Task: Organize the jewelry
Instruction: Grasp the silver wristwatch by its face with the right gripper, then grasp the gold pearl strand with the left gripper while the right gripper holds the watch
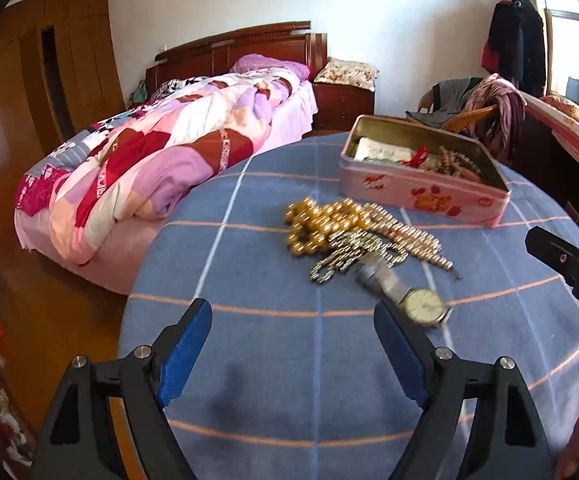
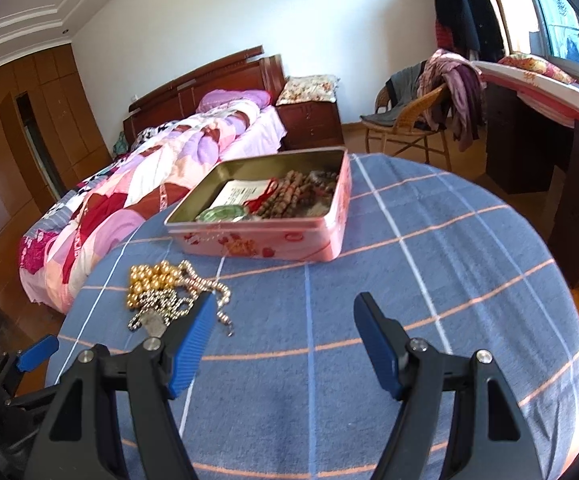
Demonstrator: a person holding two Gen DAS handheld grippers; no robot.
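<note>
Lying diagonally, wristwatch [image 1: 409, 292] dial toward left gripper [image 1: 293, 336].

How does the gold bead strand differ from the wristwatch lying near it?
The gold bead strand is a heap of round golden beads; the wristwatch has a flat pale dial on a silvery metal band. The strand lies nearer the pink tin, the wristwatch farther from it. Both rest on the blue checked cloth.
</note>
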